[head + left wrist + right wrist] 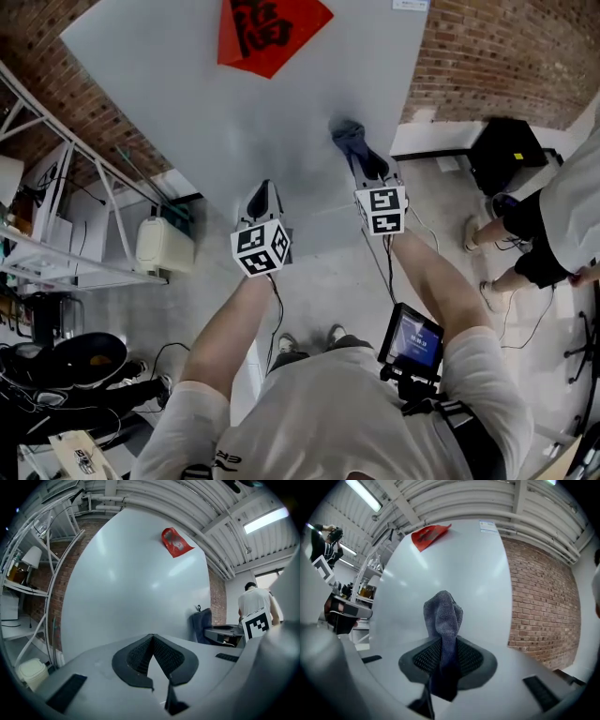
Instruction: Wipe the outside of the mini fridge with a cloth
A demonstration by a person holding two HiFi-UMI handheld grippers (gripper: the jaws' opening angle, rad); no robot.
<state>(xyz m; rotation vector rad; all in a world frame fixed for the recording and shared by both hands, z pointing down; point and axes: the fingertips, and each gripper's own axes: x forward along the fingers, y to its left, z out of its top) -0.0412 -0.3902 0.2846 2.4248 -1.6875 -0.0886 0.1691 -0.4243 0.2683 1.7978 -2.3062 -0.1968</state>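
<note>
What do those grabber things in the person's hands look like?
The left gripper and right gripper are grey plastic, each with black ridged fingers and a white cube of black square markers. Thin black cables trail back. The person wears a short-sleeved white T-shirt.

Left gripper (263, 192) closed empty, right gripper (365, 162) clamping cloth (443, 616) (arms outstretched).

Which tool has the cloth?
The right tool: its jaws are clamped on the grey cloth. The left tool has its jaws shut with nothing between them.
</note>
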